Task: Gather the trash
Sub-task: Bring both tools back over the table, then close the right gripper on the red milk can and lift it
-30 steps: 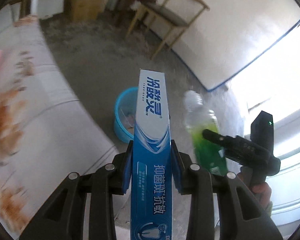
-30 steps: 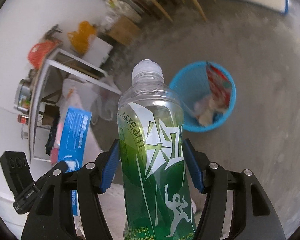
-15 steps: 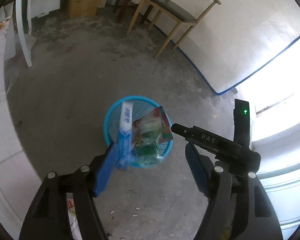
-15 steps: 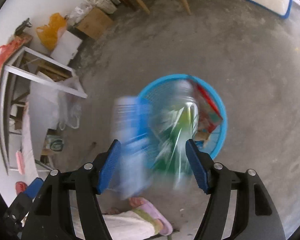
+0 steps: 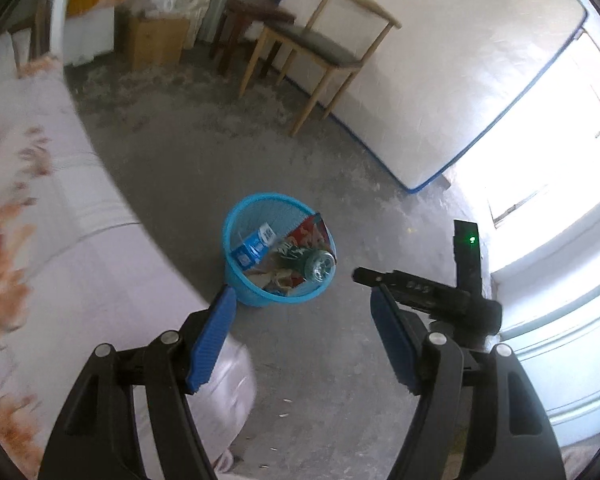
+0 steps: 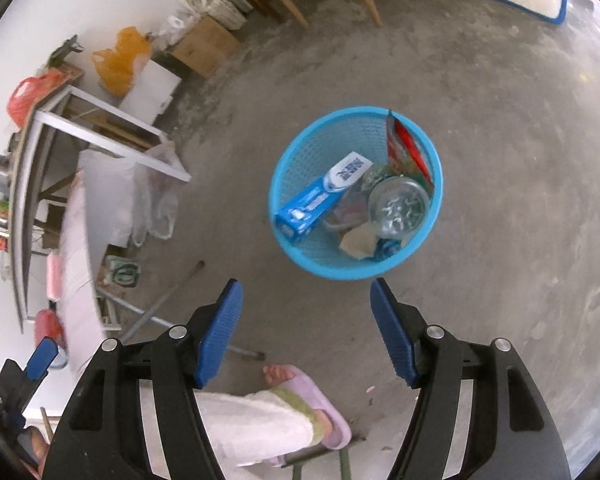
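A blue mesh trash basket (image 5: 236,280) stands on the grey floor; it also shows in the right wrist view (image 6: 300,152). Inside lie a blue toothpaste box (image 6: 320,196), a green drink bottle (image 6: 398,206) seen bottom-up, a red snack wrapper (image 6: 404,148) and paper scraps. The box (image 5: 254,242) and bottle (image 5: 318,262) show in the left wrist view too. My left gripper (image 5: 304,340) is open and empty above the basket's near side. My right gripper (image 6: 306,330) is open and empty, short of the basket. The right gripper's body (image 5: 432,292) shows at right in the left view.
A white cloth-covered table (image 5: 60,240) lies at left. A wooden chair (image 5: 324,48), a stool (image 5: 252,20), a cardboard box (image 5: 156,40) and a leaning mattress (image 5: 440,72) stand behind. A person's slippered foot (image 6: 300,404) is below the right gripper. A metal frame table (image 6: 80,120) and bags are at left.
Both grippers opened and let go of the toothpaste box and the green bottle, which dropped into the basket. Both grippers then drew back from it.
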A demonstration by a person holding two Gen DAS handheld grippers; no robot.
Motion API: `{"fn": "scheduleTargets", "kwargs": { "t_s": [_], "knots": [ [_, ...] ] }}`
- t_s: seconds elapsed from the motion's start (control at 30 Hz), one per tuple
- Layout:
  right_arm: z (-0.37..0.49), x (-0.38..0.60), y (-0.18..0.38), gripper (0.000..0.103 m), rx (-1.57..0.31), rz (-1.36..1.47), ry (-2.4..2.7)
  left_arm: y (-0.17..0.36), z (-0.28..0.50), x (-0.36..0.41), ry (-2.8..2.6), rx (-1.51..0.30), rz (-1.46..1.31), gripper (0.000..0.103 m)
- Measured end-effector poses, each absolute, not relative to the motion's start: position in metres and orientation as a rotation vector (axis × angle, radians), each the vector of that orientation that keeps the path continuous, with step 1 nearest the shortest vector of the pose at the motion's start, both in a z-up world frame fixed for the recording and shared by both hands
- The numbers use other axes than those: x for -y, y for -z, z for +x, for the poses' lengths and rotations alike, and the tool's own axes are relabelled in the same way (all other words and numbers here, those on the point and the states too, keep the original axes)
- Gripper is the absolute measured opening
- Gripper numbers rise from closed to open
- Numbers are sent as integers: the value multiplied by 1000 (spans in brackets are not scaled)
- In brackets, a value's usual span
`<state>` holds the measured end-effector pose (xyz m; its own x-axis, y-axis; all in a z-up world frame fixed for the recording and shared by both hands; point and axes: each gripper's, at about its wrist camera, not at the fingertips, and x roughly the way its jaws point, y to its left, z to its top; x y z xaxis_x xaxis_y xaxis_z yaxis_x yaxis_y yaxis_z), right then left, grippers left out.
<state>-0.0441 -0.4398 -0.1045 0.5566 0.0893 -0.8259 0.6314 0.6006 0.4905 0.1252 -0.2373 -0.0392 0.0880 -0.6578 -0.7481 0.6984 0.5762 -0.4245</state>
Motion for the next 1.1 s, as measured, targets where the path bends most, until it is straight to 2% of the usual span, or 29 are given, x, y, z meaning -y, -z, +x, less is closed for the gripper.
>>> {"fn": "scheduleTargets", "kwargs": {
  "t_s": [0.3,0.47,0.6,0.73,0.87,1.1],
  "knots": [
    [-2,368,32,75,-882,740,165,24,125,95,832,-952,-70,69],
    [60,293,0,78,-881,623,-69,31,131,20,676,-945,-185,69],
    [105,225,-10,83,-914,545,-272,38,139,-30,559,-928,-278,69],
    [173,168,-14,88,-1010,463,-397,39,145,-58,519,-916,-319,69],
    [238,131,-5,88,-1158,418,-426,40,146,-73,515,-898,-342,69],
    [284,74,33,88,-1400,253,-468,46,143,-85,523,-893,-372,69]
  ]
}}
